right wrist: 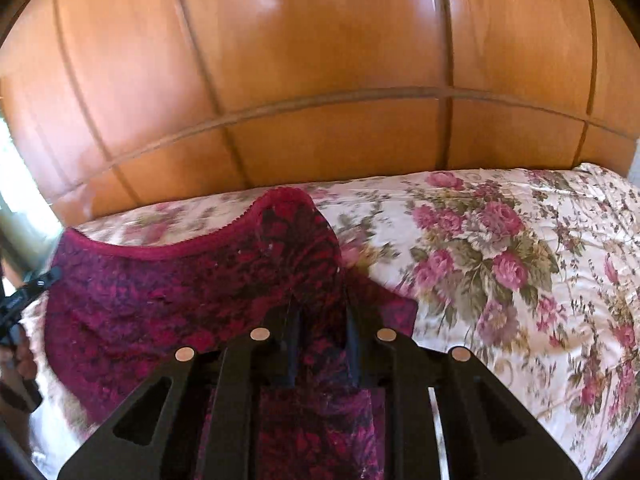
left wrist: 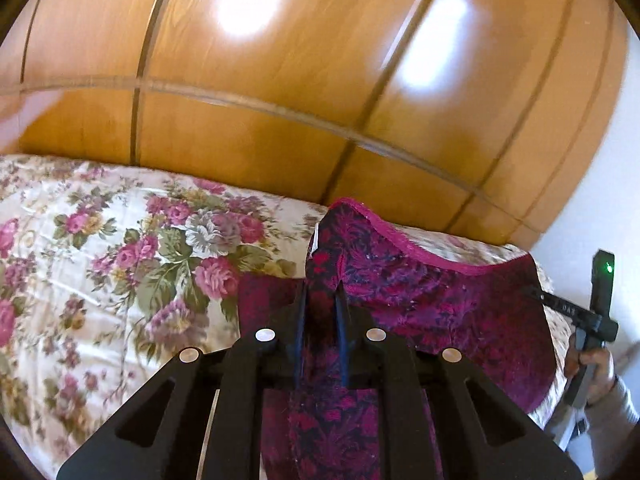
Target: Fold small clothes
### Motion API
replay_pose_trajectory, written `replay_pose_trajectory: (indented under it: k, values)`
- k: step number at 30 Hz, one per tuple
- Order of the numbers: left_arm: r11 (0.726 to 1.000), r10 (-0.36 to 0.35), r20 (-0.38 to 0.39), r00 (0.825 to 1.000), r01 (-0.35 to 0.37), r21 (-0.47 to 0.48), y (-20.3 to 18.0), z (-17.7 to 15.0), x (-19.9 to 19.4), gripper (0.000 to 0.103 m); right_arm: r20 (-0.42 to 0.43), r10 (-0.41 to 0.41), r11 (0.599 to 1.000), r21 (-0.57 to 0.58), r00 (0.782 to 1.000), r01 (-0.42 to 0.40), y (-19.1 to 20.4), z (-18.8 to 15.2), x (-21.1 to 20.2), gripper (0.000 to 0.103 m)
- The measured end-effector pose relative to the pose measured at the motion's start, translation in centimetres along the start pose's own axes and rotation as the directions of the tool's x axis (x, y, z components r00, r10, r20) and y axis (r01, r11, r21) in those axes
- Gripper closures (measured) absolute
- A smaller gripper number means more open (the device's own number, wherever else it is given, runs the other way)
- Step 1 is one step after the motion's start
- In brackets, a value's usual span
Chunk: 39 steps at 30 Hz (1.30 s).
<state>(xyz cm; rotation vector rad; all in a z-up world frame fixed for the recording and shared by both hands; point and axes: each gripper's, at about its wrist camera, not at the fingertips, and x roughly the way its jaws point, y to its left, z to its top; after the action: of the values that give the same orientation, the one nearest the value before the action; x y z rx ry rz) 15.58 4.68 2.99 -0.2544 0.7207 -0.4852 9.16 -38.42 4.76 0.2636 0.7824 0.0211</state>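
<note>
Floral bedspread | magenta-and-navy patterned underwear, scalloped trim | both grippers' jaws clamped on it

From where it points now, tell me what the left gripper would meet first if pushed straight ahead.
The left gripper is shut on the crimson patterned garment, so the cloth travels with it. Beyond that, it would probably meet the floral bedspread, then the wooden wardrobe; depth is unclear.

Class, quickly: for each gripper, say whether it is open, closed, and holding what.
Left gripper: closed on the crimson patterned garment, lifting a corner.
Right gripper: closed on the same garment's opposite corner.
</note>
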Motion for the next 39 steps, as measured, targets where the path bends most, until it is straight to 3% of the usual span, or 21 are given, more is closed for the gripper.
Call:
replay_pose_trajectory:
  k: [4, 8, 10, 11, 13, 15, 17, 22, 24, 27, 30, 32, 36, 39]
  values:
    - [0.997, 0.068, -0.067, 0.995, -0.07, -0.03, 1.5, 0.0, 4.6, 0.091, -0.078, -0.073, 0.997, 0.01, 0.994, 0.074, -0.7, -0.2, 5.0, 0.086]
    - [0.988, 0.131, -0.169, 0.977, -0.143, -0.065, 3.4, -1.5, 8.8, 0.091, -0.145, -0.11, 0.993, 0.028, 0.983, 0.115, -2.0, -1.6, 8.4, 0.083]
    - [0.986, 0.134, -0.184, 0.974, -0.15, -0.077, 3.7, -1.9, 9.4, 0.084, -0.155, -0.107, 0.992, 0.045, 0.982, 0.115, -2.6, -1.8, 8.9, 0.081]
    - [0.983, 0.152, -0.183, 0.971, -0.168, -0.077, 3.6, -1.8, 9.3, 0.08, -0.159, -0.105, 0.992, 0.05, 0.982, 0.114, -2.8, -1.7, 8.8, 0.077]
    - [0.972, 0.216, -0.167, 0.962, -0.228, -0.059, 3.1, -1.6, 8.6, 0.05, -0.156, -0.095, 0.993, 0.056, 0.983, 0.105, -3.1, -1.6, 8.4, 0.065]
    - [0.96, 0.27, -0.122, 0.955, -0.276, -0.038, 2.3, -1.6, 7.1, 0.045, -0.134, -0.087, 0.993, 0.066, 0.987, 0.096, -3.4, -1.6, 7.0, 0.05]
    - [0.955, 0.294, -0.095, 0.951, -0.297, -0.023, 1.5, -1.8, 5.6, 0.045, -0.119, -0.076, 0.993, 0.084, 0.99, 0.086, -3.0, -1.7, 5.5, 0.026]
    - [0.954, 0.297, 0.023, 0.954, -0.298, 0.04, -1.7, -3.1, 1.1, 0.043, -0.129, 0.05, 0.985, 0.171, 0.99, -0.027, -4.4, -4.0, 2.9, 0.009]
    - [0.954, 0.289, 0.044, 0.956, -0.291, 0.066, -2.9, -3.6, 0.6, 0.043, -0.152, 0.129, 0.967, 0.237, 0.98, -0.091, -5.4, -5.7, 2.2, 0.008]
    - [0.959, 0.261, 0.045, 0.964, -0.265, 0.1, -4.7, -4.8, 0.1, 0.043, -0.165, 0.219, 0.932, 0.328, 0.962, -0.156, -6.7, -8.5, 1.8, 0.005]
    - [0.96, 0.243, 0.043, 0.969, -0.247, 0.13, -6.3, -6.1, -0.1, 0.043, -0.145, 0.33, 0.867, 0.438, 0.933, -0.239, -7.7, -10.9, 1.8, 0.003]
    - [0.962, 0.231, 0.036, 0.972, -0.234, 0.141, -7.1, -6.7, 0.1, 0.043, -0.115, 0.363, 0.838, 0.474, 0.925, -0.27, -8.1, -11.8, 1.6, 0.003]
    - [0.961, 0.219, 0.021, 0.976, -0.219, 0.169, -8.4, -7.8, 0.3, 0.043, -0.106, 0.418, 0.818, 0.476, 0.902, -0.323, -7.4, -12.3, 1.5, 0.003]
    - [0.959, 0.214, 0.014, 0.977, -0.213, 0.185, -9.1, -8.4, 0.6, 0.043, -0.129, 0.434, 0.828, 0.447, 0.892, -0.339, -6.5, -12.2, 1.5, 0.003]
